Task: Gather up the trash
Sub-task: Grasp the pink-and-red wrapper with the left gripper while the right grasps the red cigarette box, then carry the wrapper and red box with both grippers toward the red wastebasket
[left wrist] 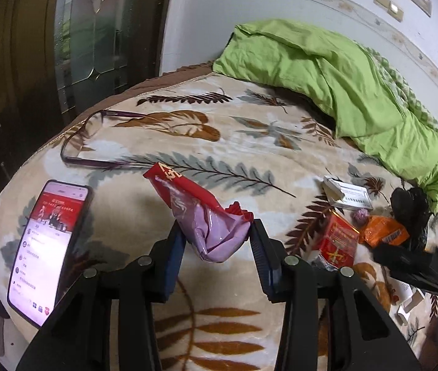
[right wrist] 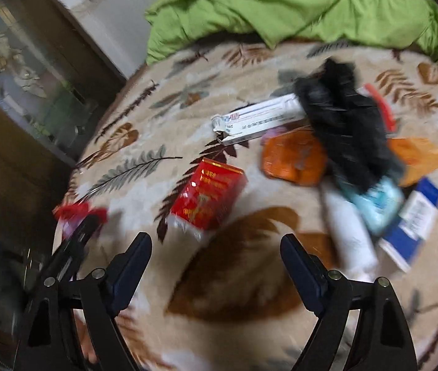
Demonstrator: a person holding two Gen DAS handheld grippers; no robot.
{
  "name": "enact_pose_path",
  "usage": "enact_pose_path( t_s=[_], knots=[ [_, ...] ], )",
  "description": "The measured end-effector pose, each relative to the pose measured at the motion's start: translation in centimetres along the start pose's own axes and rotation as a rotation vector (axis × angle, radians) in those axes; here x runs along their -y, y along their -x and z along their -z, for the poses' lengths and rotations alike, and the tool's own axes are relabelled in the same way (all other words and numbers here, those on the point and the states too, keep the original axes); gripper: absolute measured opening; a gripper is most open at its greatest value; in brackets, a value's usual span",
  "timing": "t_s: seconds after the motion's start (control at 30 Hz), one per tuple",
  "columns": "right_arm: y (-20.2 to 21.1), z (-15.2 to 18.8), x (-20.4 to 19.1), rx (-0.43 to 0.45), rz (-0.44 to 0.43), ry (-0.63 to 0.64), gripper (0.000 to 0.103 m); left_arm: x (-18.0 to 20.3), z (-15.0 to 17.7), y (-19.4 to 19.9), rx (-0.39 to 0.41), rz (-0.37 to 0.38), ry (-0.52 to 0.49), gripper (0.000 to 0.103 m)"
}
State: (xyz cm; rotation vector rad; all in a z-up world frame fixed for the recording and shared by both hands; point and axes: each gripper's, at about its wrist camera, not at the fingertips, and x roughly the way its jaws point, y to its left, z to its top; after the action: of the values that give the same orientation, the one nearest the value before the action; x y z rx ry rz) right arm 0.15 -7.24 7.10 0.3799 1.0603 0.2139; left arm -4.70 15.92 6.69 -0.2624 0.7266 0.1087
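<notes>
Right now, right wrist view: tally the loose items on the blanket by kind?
Boxes: 3, red box, white box, blue-white box
Packets: 3, orange packet, second orange packet, light-blue packet
Black bag: 1
White tube: 1
Red strip, unclear: 1
Total: 9

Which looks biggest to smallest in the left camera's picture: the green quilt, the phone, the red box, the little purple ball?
1. Green quilt, clearly largest.
2. Phone, though it lies near the camera, which inflates it.
3. Red box.
4. Purple ball, smallest by far.
</notes>
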Motion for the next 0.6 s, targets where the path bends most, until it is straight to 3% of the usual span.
enact_pose_path(
  t_s=[0.23, 0.3, 0.33, 0.4, 0.43, 0.6],
  knots=[
    [-6.1, -3.0, -1.2, -0.081, 0.107, -0.078, 0.088, -0.5, -0.1, -0.1, 0.005, 0.005, 0.022, 0.041],
    [-7.2, -3.3, -2.0, -0.088, 0.149, -0.036, 0.088, -0.5, -0.1, -0.1, 0.005, 0.007, 0.022, 0.041],
    [-7.7, -3.3, -2.4, -0.093, 0.17, -0.004, 0.082, -0.6, -0.1, -0.1, 0.003, 0.008, 0.022, 0.041],
    [-7.8, -3.1, -2.7, -0.079, 0.211, 0.045, 0.071, -0.6, -0.1, -0.1, -0.002, 0.011, 0.021, 0.041],
    [-7.3, -2.9, -2.6, -0.067, 0.191, 0.05, 0.069, -0.5, -0.1, -0.1, -0.003, 0.013, 0.019, 0.041],
    [-3.4, -1.0, -1.7, 0.013, 0.136, 0.098, 0.066, 0.3, 0.2, 0.0, -0.008, 0.035, 0.003, 0.041]
  ],
)
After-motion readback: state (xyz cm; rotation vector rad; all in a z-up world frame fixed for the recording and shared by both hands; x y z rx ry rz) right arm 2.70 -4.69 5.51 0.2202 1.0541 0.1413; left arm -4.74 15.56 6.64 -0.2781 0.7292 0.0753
